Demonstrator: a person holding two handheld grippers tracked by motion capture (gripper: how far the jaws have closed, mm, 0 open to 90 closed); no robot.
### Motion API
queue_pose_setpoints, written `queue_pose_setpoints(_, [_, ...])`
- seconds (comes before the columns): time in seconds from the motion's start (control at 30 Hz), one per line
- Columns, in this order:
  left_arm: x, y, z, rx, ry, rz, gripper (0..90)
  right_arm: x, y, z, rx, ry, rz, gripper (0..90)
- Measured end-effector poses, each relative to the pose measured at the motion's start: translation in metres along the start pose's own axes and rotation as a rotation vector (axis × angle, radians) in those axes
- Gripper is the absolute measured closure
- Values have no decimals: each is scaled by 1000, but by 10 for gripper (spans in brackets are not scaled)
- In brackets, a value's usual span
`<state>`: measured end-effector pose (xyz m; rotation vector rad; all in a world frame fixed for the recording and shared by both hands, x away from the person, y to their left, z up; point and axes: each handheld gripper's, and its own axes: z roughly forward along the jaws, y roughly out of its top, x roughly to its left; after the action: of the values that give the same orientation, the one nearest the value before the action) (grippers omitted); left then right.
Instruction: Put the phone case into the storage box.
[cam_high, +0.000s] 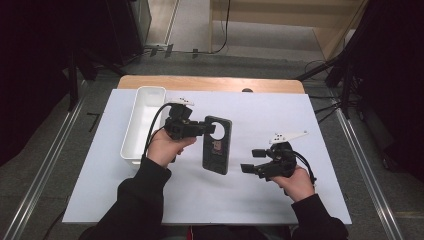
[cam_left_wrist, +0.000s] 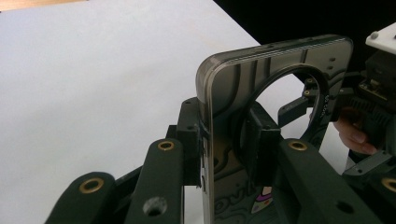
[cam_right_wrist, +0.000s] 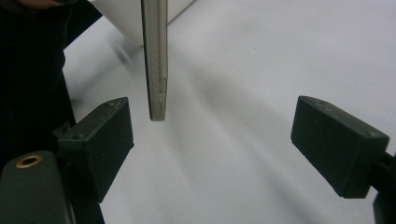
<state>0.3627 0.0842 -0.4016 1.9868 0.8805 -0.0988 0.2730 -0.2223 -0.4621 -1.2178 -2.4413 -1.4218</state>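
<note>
Here the left claw (cam_high: 206, 128) pinches a dark phone case (cam_high: 217, 145) above the desk (cam_high: 260, 200). The right claw (cam_high: 251, 161) is wide open, holding nothing, near a white bin (cam_high: 142, 120).

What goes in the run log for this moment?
left gripper: shut on dark phone case with round cutout | right gripper: open, near case's lower end | white rectangular bin: left of case

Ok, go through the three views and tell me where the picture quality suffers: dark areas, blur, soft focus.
High view: the white sheet is evenly lit, but the surroundings on both sides fall into near black. Left gripper view: the phone case is fairly sharp, the nearest jaw parts softer, with a black upper right corner. Right gripper view: the white bin behind the case is blurred, and the sleeve is a dark mass.
</note>
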Motion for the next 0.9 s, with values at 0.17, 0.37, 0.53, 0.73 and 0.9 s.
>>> queue_pose_setpoints(0.17, [1,0,-2,-1,8,6,710,0,-5,-1,14,-3,6,118])
queue_pose_setpoints(0.37, [1,1,-5,-7,15,11,709,2,-12,-3,16,-9,4,119])
queue_pose_setpoints(0.53, [-2,3,-9,-11,17,21,709,3,-22,-3,4,-14,-13,122])
queue_pose_setpoints(0.73, [-1,4,-13,-14,16,18,709,4,-30,-2,15,-17,-20,122])
queue_pose_setpoints(0.9, [-1,5,-15,0,19,27,709,4,-37,-4,7,-22,-23,122])
